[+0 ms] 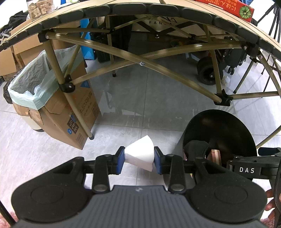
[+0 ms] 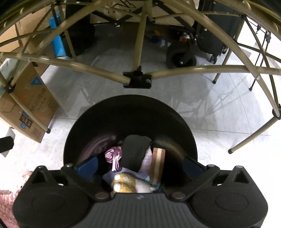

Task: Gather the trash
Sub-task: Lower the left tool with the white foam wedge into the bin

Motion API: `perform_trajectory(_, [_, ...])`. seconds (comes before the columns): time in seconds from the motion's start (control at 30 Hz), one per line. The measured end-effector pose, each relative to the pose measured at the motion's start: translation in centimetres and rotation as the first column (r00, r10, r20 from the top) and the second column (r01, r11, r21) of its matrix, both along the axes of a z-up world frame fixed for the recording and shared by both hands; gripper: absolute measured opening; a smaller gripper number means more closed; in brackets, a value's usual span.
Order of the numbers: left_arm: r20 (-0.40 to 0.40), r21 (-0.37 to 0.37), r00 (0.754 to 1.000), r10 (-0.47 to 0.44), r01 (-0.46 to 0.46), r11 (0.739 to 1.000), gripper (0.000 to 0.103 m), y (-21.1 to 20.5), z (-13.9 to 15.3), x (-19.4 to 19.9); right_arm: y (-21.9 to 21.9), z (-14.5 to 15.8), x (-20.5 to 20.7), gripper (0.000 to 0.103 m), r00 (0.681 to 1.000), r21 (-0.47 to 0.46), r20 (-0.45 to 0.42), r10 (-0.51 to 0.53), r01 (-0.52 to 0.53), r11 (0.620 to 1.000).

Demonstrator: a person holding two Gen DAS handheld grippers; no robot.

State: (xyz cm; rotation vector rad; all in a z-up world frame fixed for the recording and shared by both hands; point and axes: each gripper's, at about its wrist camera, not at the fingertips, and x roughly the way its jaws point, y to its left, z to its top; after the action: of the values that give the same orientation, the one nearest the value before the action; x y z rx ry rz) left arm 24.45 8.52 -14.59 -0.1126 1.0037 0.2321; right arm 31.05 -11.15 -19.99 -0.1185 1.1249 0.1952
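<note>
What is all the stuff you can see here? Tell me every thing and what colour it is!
paper piece: one, white, pinched between the left gripper's pads above the floor
bin: one, black, round, on the floor under the right gripper
things in the bin: several, black, pink, yellow-white, striped brown
cardboard box: one, brown, lined with a pale green bag, left of the bin
folding table: one, tan frame, black edge, above everything
red box: one, on the table top
wheel: one, black, far under the table
floor: grey tiles
left gripper: blue pads, shut on the paper
right gripper: blue pads, open over the bin
</note>
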Motion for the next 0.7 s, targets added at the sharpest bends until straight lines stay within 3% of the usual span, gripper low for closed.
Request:
perform_trajectory(0.43, [-0.007,0.008,0.999,-0.034,0.034,0.999,0.035,-1.4,-0.3,0.5,-2.3,0.7,-0.1,0.103,0.999,0.013,0.023,-0.035,0.034,0.999])
perform_trajectory(0.7, [0.002,0.009,0.996,-0.090,0.090,0.996,0.035,-4.4,0.0,1.3,-5.2,1.9,-0.3,0.103,0.995,0.032,0.061,-0.083,0.081,0.996])
